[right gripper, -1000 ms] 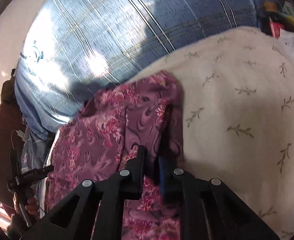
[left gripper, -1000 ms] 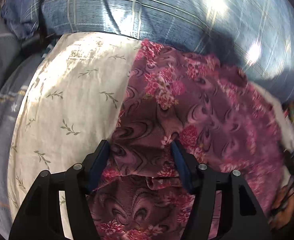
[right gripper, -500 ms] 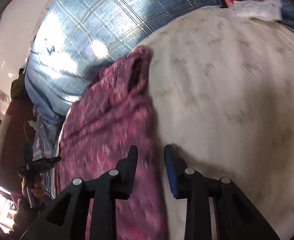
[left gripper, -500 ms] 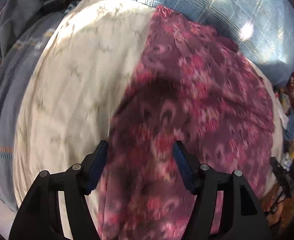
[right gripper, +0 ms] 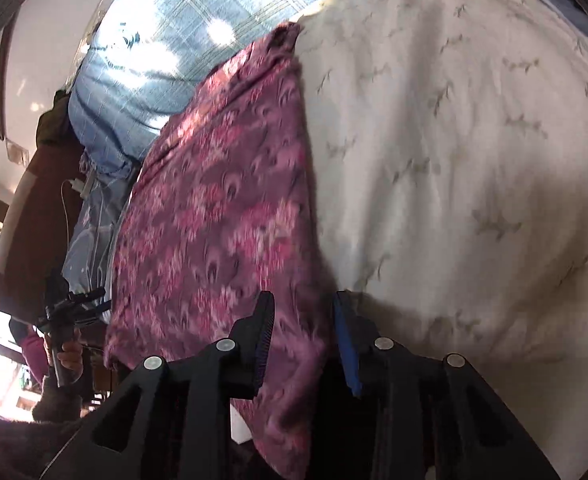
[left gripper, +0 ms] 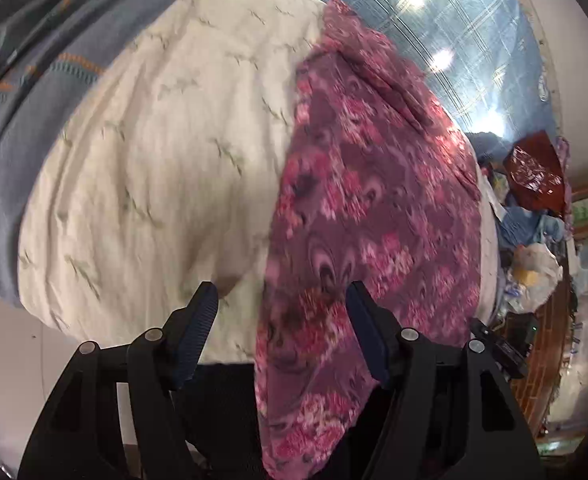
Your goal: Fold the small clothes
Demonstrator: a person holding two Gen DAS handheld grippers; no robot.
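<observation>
A purple-pink floral garment (left gripper: 366,200) lies stretched in a long strip over a cream leaf-print cushion (left gripper: 166,152); its near end hangs over the cushion's front edge. My left gripper (left gripper: 282,320) is open, its jaws wide apart over the garment's near end, not gripping it. In the right wrist view the same garment (right gripper: 222,216) runs along the left of the cushion (right gripper: 454,152). My right gripper (right gripper: 302,328) is open, with the garment's right edge hanging between its jaws.
A blue plaid blanket (left gripper: 446,28) lies behind the cushion. A grey-blue striped cloth (left gripper: 34,80) lies at the left. Clutter and a red bag (left gripper: 534,176) lie at the right. A person's hand holding a black device (right gripper: 66,316) shows at far left.
Both grippers have pulled back toward the cushion's front edge. The right gripper, shut on the garment's edge a second ago, has opened. The garment now lies longer and flatter.
</observation>
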